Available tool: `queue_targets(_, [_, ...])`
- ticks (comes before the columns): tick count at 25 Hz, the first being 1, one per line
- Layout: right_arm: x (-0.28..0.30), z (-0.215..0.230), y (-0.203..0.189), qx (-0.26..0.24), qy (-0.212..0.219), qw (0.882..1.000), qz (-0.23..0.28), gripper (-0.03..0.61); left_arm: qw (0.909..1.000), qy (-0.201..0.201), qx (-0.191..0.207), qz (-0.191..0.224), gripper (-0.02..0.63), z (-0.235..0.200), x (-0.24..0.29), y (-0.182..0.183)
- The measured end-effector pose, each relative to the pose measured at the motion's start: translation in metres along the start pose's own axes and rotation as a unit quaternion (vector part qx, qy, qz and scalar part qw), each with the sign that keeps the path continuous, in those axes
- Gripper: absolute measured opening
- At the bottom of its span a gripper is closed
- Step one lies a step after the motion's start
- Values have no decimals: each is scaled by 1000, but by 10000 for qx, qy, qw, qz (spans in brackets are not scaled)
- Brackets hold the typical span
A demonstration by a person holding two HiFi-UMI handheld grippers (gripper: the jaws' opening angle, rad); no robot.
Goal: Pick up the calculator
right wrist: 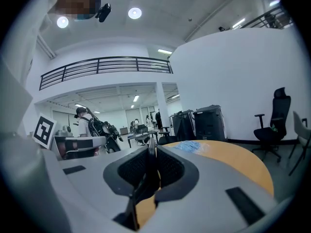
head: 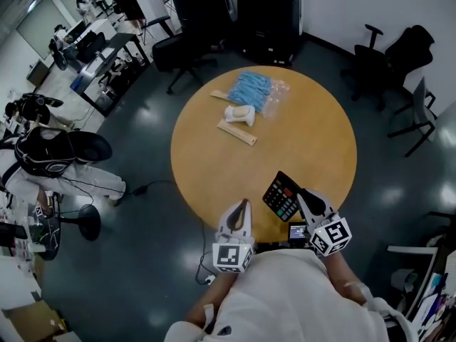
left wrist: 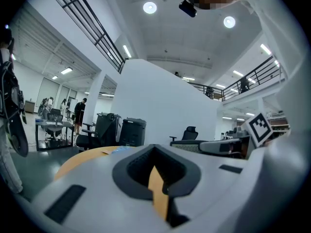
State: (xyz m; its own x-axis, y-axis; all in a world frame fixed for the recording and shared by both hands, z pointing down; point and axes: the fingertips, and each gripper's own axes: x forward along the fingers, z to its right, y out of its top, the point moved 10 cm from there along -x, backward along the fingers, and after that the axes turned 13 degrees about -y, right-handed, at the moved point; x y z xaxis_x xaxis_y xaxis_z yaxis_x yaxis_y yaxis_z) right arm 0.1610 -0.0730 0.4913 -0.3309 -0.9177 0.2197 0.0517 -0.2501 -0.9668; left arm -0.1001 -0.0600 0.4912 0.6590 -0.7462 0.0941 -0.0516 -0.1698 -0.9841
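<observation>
The black calculator [head: 281, 197] hangs tilted over the near edge of the round wooden table [head: 306, 134], its keys facing up. My right gripper [head: 302, 194] is shut on the calculator's right edge. In the right gripper view the calculator [right wrist: 146, 181] shows edge-on as a thin dark plate between the jaws of the right gripper [right wrist: 151, 148]. My left gripper [head: 244, 203] is just to the left of the calculator, apart from it, over the table's near rim. In its own view the left gripper [left wrist: 155, 150] has its tips together with nothing between them.
At the far side of the table lie a blue packet [head: 253, 88], a white object [head: 240, 114] and a wooden ruler [head: 236, 132]. Office chairs [head: 388, 63] and black cabinets [head: 267, 16] stand behind the table. A small lit screen [head: 297, 231] sits below the near rim.
</observation>
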Motion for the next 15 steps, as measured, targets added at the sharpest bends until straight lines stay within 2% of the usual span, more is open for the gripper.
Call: queue_targets(15, [-5,-2,-2,-23,61,10000,-37,55,10000,-23,-24,-39,6,6,-4,-4])
